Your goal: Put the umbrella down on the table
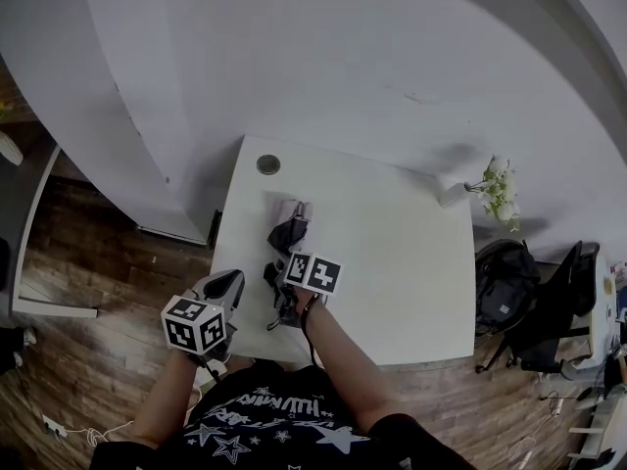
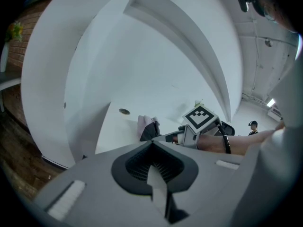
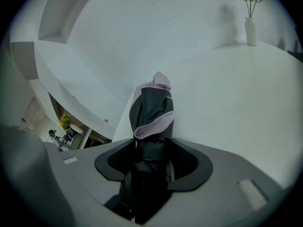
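A folded black and pink umbrella (image 1: 289, 231) lies lengthwise on the left part of the white table (image 1: 411, 262), pink end pointing away from me. My right gripper (image 1: 292, 264) grips its near, black end. In the right gripper view the umbrella (image 3: 152, 110) fills the gap between the jaws of the right gripper (image 3: 151, 151). I cannot tell whether its far end touches the tabletop. My left gripper (image 1: 228, 284) hangs beside the table's left front corner, jaws together and empty. From the left gripper (image 2: 154, 174) I see the umbrella (image 2: 147, 126) and the right gripper (image 2: 187, 135).
A round cable hole (image 1: 267, 164) sits at the table's far left corner. A small vase with a plant (image 1: 500, 189) stands at the far right corner. A black backpack (image 1: 505, 287) and a chair are right of the table. White walls rise behind it, and wooden floor lies to the left.
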